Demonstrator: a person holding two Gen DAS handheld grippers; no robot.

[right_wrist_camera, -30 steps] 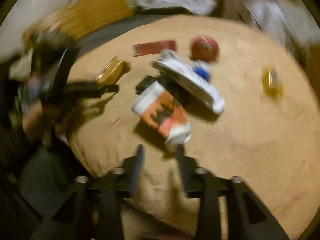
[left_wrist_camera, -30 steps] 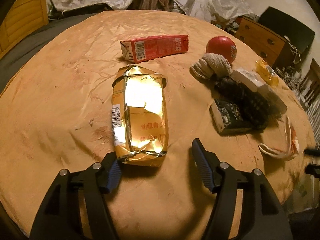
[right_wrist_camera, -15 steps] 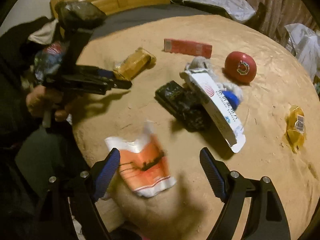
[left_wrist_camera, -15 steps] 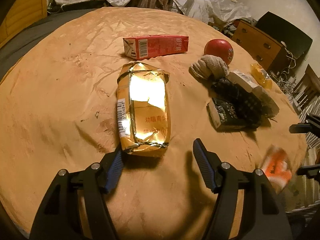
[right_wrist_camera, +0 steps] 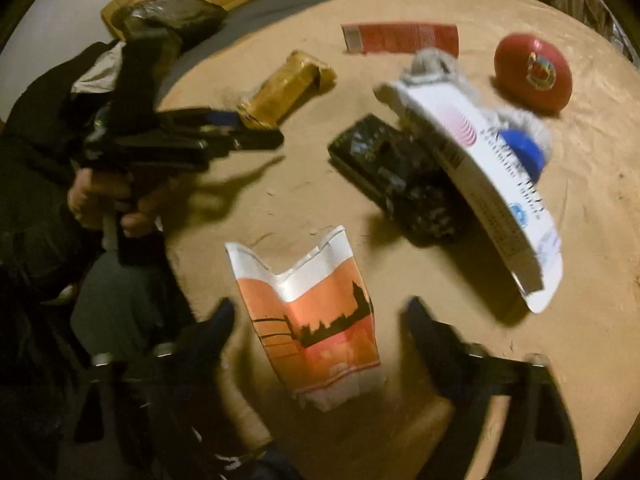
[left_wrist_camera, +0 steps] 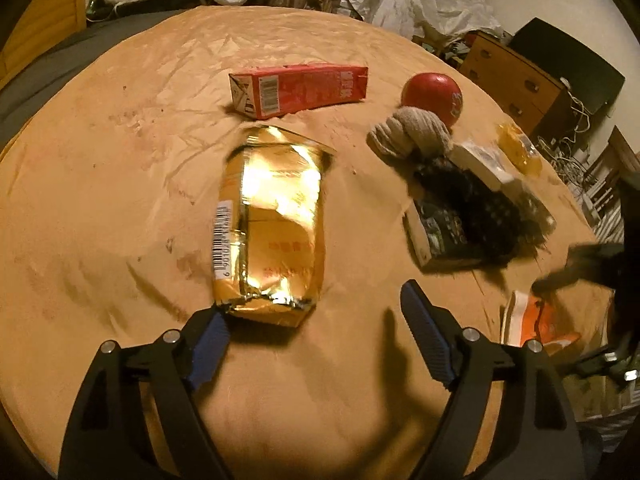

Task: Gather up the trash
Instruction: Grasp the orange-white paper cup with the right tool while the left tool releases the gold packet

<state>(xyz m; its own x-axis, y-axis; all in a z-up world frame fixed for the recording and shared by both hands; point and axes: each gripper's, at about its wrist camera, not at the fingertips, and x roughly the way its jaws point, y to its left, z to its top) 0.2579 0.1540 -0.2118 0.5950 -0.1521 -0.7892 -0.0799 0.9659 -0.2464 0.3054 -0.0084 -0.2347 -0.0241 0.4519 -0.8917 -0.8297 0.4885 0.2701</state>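
Observation:
A gold foil packet (left_wrist_camera: 272, 220) lies flat on the tan table, its near end between the tips of my open left gripper (left_wrist_camera: 316, 320). The packet also shows in the right wrist view (right_wrist_camera: 284, 88). An orange-and-white paper bag (right_wrist_camera: 316, 320) lies near the table edge between the fingers of my open right gripper (right_wrist_camera: 320, 320); the fingers stand apart from it. The bag shows at the right of the left wrist view (left_wrist_camera: 536, 316). A red carton (left_wrist_camera: 300, 88) lies beyond the gold packet.
A red ball (left_wrist_camera: 432, 96), a beige sock (left_wrist_camera: 412, 136), a black packet (right_wrist_camera: 396, 176), a white box (right_wrist_camera: 480, 184) and a yellow wrapper (left_wrist_camera: 516, 148) lie on the table (left_wrist_camera: 100, 180). A dresser (left_wrist_camera: 516, 76) stands beyond it.
The orange-and-white bag left my right gripper, which opened, and now lies on the table between its fingers. My left gripper moved closer around the gold packet's near end.

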